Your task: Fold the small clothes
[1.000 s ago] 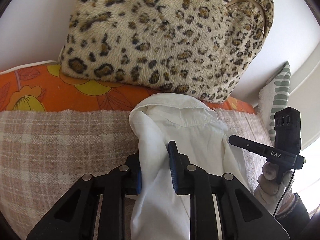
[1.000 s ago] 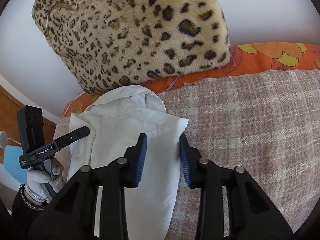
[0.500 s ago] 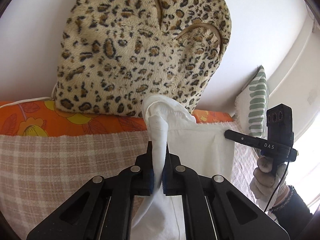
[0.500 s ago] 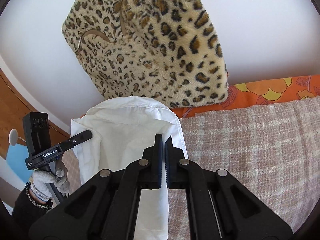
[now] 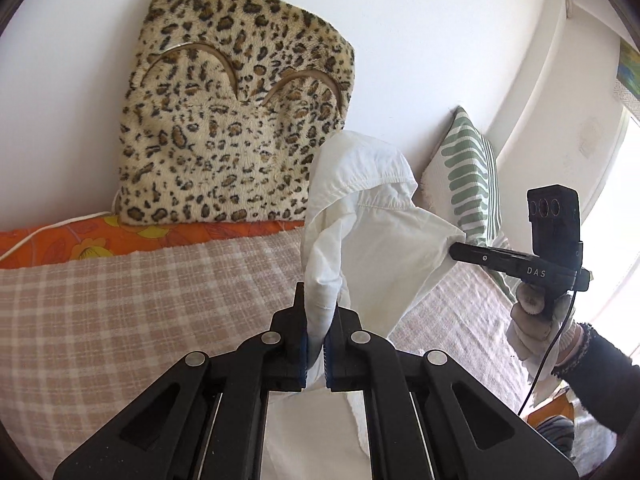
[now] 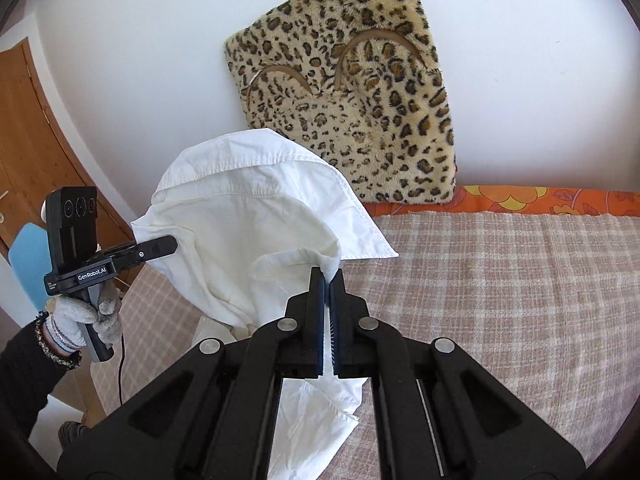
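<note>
A small white collared shirt (image 5: 372, 232) (image 6: 248, 224) hangs lifted above the checked bed cover, stretched between both tools. My left gripper (image 5: 315, 344) is shut on a bunched edge of one shoulder. My right gripper (image 6: 329, 280) is shut on the cloth at the other shoulder, beside the collar. In the left wrist view the right gripper (image 5: 460, 250) pinches the shirt's far side. In the right wrist view the left gripper (image 6: 170, 245) holds its left edge. The shirt's lower part drops behind the tools.
A leopard-print cushion (image 5: 232, 120) (image 6: 352, 92) leans on the white wall behind the bed. The pink checked blanket (image 5: 120, 300) (image 6: 500, 288) covers an orange floral sheet (image 5: 80, 240). A green-striped pillow (image 5: 468, 184) sits at the right, a wooden door (image 6: 28, 140) at the left. Gloved hands (image 6: 84, 316) hold the tools.
Both grippers went from open around the shirt's shoulders to shut on them, then rose and drew back, lifting the shirt off the blanket so it hangs spread between them.
</note>
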